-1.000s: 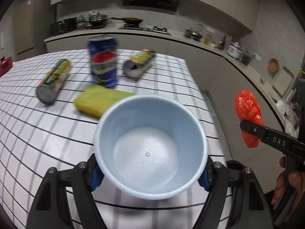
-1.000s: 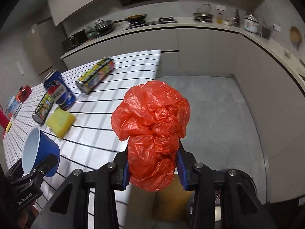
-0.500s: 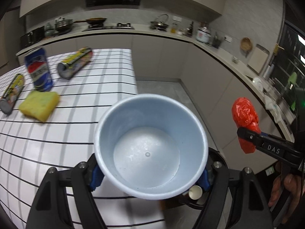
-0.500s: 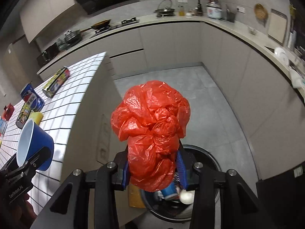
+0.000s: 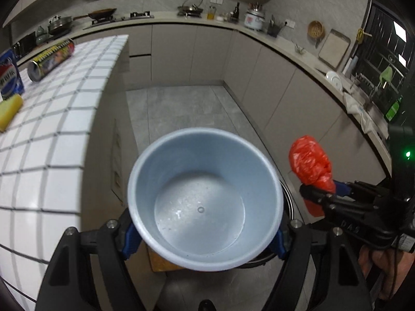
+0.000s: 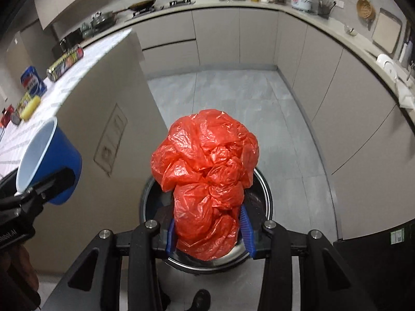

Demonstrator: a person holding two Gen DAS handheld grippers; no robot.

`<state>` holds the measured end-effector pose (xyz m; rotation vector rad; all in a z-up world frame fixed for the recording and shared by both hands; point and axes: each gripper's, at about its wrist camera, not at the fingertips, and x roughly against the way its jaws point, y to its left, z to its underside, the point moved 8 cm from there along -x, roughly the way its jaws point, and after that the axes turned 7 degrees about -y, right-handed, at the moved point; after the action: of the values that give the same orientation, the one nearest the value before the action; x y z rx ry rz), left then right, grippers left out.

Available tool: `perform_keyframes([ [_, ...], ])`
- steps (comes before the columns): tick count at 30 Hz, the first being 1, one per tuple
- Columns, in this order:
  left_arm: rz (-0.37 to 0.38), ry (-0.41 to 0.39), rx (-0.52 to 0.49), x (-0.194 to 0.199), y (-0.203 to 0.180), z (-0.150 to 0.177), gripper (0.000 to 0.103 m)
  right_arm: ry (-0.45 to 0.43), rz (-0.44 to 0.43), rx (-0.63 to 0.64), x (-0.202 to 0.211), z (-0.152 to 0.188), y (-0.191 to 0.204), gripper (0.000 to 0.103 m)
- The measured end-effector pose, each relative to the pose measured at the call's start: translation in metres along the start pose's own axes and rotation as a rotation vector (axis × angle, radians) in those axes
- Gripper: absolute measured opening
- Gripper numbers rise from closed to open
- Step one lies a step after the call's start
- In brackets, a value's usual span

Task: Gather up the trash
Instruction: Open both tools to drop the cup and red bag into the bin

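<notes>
My right gripper (image 6: 207,233) is shut on a crumpled red plastic bag (image 6: 207,171), which hangs directly above a round dark trash bin (image 6: 264,189) on the floor. My left gripper (image 5: 205,238) is shut on a blue cup (image 5: 205,199) with a pale, empty inside, its mouth facing the camera. The cup covers most of the bin; only a piece of the bin's rim (image 5: 288,202) shows. In the left wrist view, the right gripper (image 5: 319,197) holds the bag (image 5: 310,165) just right of the cup. From the right wrist, the cup (image 6: 49,158) is at the left.
The white tiled counter (image 5: 52,140) lies to the left, carrying a lying can (image 5: 50,59), an upright blue can (image 5: 9,77) and a yellow sponge (image 5: 10,111). The island's side panel (image 6: 109,119) stands close beside the bin. Grey floor and cabinets lie beyond.
Both grippers have swung off the counter to the right and sunk down over the floor bin, each keeping its load. The counter items have slid to the left edge of view.
</notes>
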<state>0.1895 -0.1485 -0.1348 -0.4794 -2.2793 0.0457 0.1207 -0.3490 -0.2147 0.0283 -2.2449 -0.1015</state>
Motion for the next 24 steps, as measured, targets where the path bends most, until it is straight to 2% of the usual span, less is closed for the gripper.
perform_keyframes([
  [14,-0.003,0.102,0.054,-0.067,-0.028,0.040,0.078,0.119,-0.081,0.206,-0.071,0.044,-0.019,0.043],
  [19,0.000,0.142,0.062,-0.085,-0.036,0.047,0.078,0.142,-0.116,0.260,-0.088,0.048,-0.020,0.043],
  [21,0.027,0.175,0.056,-0.091,-0.041,0.050,0.079,0.151,-0.155,0.274,-0.094,0.047,-0.017,0.044],
  [22,0.014,0.190,0.040,-0.093,-0.040,0.053,0.080,0.151,-0.204,0.280,-0.095,0.048,-0.013,0.057],
  [23,-0.017,0.198,0.020,-0.093,-0.039,0.053,0.081,0.169,-0.227,0.283,-0.099,0.050,-0.011,0.084],
  [24,-0.034,0.189,0.014,-0.091,-0.038,0.051,0.087,0.187,-0.205,0.285,-0.104,0.052,-0.016,0.092],
])
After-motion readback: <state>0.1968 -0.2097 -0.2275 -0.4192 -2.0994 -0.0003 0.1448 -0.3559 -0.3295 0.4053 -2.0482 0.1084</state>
